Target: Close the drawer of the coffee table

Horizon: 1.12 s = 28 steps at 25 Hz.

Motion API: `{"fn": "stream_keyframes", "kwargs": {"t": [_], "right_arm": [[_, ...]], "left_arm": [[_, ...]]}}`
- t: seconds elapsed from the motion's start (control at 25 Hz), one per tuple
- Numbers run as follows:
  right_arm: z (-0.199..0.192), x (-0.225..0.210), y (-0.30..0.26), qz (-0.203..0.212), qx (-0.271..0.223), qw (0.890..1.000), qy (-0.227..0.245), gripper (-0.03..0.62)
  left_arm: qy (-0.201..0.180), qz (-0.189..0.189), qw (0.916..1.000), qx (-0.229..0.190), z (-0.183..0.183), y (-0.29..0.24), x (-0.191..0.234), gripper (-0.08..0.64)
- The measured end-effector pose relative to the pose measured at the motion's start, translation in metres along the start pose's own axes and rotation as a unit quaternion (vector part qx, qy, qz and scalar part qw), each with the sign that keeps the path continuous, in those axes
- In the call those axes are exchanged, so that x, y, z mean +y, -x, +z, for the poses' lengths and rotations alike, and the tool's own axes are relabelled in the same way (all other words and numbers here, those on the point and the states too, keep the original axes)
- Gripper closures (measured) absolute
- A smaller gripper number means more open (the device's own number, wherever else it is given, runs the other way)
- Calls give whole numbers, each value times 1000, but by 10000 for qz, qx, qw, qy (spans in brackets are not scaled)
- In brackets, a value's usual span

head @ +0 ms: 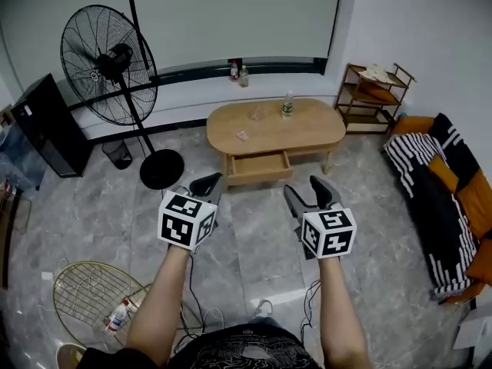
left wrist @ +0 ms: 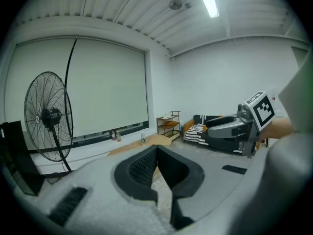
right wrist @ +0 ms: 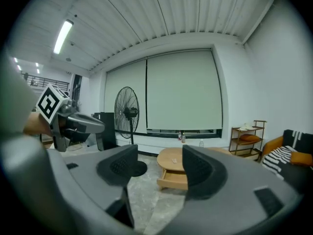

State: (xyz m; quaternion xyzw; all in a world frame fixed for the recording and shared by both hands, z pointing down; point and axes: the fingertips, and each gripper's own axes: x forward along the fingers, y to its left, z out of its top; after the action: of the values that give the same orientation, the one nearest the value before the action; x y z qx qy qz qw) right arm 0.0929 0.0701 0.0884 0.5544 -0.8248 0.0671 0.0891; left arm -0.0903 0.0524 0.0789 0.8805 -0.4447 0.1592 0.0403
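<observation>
Drawer sits pulled out on the near side of the oval wooden table — not shut. I've got both claws over the floor on my side of the table, well apart from the drawer. Left claw: jaws pressed together, nothing in them. Right claw: spread, empty — its view lines up on the drawer. Bottle stands on the table's far part; fan left of the table, sofa right.
</observation>
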Motion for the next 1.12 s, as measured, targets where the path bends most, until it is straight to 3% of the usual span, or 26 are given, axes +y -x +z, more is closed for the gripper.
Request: {"fn": "stream_keyframes", "kwargs": {"t": [0.64, 1.12], "right_arm": [[-5, -55, -54, 644, 118, 9979, -6, 278], [2, -69, -117, 747, 145, 9971, 89, 257]], "left_arm": [[88, 600, 9979, 244, 7, -55, 4, 558], [141, 583, 9980, 209, 13, -108, 43, 558]]}}
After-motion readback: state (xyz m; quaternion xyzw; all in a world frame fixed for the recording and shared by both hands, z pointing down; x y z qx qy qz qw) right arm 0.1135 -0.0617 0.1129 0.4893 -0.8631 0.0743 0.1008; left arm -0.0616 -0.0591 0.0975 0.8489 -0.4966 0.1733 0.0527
